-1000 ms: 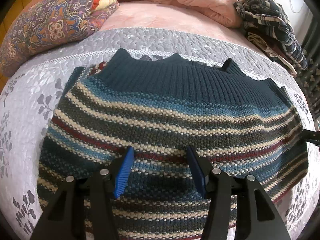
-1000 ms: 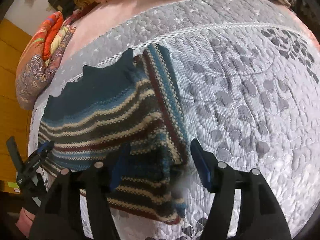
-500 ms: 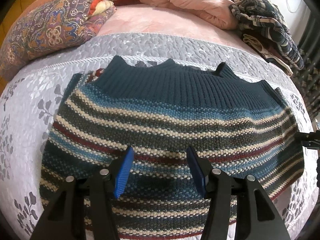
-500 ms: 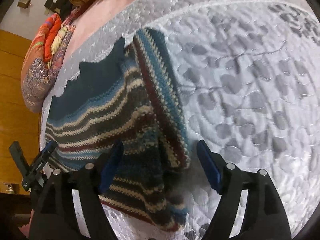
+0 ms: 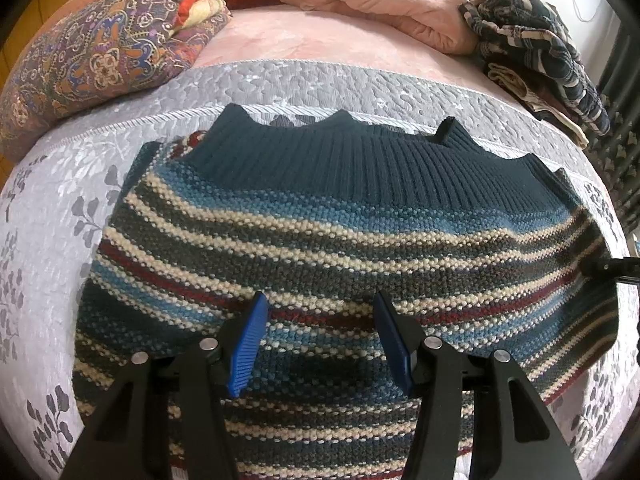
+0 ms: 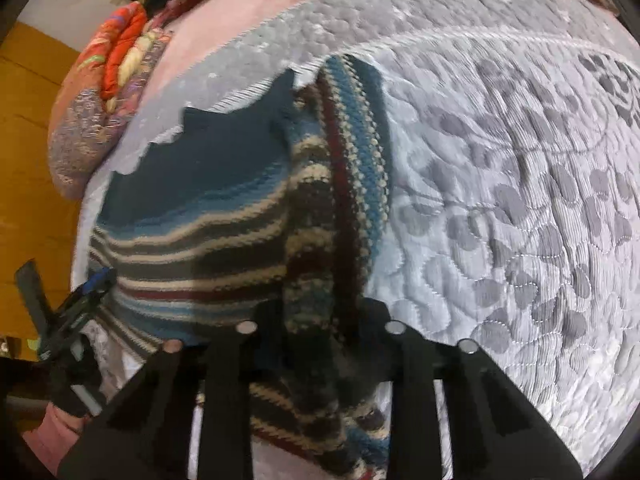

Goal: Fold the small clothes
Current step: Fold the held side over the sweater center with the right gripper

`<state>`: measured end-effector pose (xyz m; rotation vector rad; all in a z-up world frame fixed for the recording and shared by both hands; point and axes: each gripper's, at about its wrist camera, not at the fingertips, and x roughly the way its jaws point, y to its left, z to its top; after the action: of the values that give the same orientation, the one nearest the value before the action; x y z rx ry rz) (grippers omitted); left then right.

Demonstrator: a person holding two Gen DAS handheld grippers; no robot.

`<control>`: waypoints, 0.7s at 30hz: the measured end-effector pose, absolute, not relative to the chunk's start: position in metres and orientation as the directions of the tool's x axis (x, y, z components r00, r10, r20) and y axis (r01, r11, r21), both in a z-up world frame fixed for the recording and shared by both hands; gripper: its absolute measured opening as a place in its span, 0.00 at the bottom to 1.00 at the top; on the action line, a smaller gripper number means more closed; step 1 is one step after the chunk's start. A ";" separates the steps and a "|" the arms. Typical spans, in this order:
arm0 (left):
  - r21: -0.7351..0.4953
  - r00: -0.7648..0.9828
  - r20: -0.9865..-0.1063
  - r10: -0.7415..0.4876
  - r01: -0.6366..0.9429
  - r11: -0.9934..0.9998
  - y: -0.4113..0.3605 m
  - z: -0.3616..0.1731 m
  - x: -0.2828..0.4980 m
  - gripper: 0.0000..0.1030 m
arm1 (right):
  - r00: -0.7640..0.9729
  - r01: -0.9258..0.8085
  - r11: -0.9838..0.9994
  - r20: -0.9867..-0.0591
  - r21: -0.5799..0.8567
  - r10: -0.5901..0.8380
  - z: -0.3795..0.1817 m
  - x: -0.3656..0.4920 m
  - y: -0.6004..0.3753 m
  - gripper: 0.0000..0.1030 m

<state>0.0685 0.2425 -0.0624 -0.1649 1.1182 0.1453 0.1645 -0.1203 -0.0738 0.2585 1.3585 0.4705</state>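
I see the striped sweater (image 5: 340, 240) lying on the grey quilt (image 5: 48, 248), partly folded; the final folds remain. My left gripper (image 5: 320, 336) hovers wide open over its near hem; my right gripper (image 6: 316, 320) pinches its right edge.

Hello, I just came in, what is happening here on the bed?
A person is folding a striped sweater on a quilted bed cover, holding a gripper in each hand. The right gripper looks closed on the sweater's folded side edge. The left gripper hovers open above the near part of the sweater, gripping nothing.
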 end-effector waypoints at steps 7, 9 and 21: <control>-0.061 0.430 -0.902 0.028 -0.192 0.979 0.244 -0.064 0.069 0.54 | 0.147 -0.149 0.840 -0.828 0.523 0.541 -0.063 0.161 -0.131 0.21; -0.061 0.431 -0.902 0.027 -0.190 0.980 0.244 -0.065 0.069 0.54 | 0.137 -0.124 0.851 -0.841 0.511 0.524 -0.072 0.163 -0.133 0.21; -0.071 0.431 -0.902 0.017 -0.188 0.980 0.246 -0.068 0.069 0.57 | 0.120 -0.075 0.861 -0.852 0.503 0.509 -0.095 0.168 -0.139 0.21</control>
<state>0.0692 0.2459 -0.0678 -0.1698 1.1188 0.1286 0.1683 -0.1390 -0.0946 0.3780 1.3928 0.4416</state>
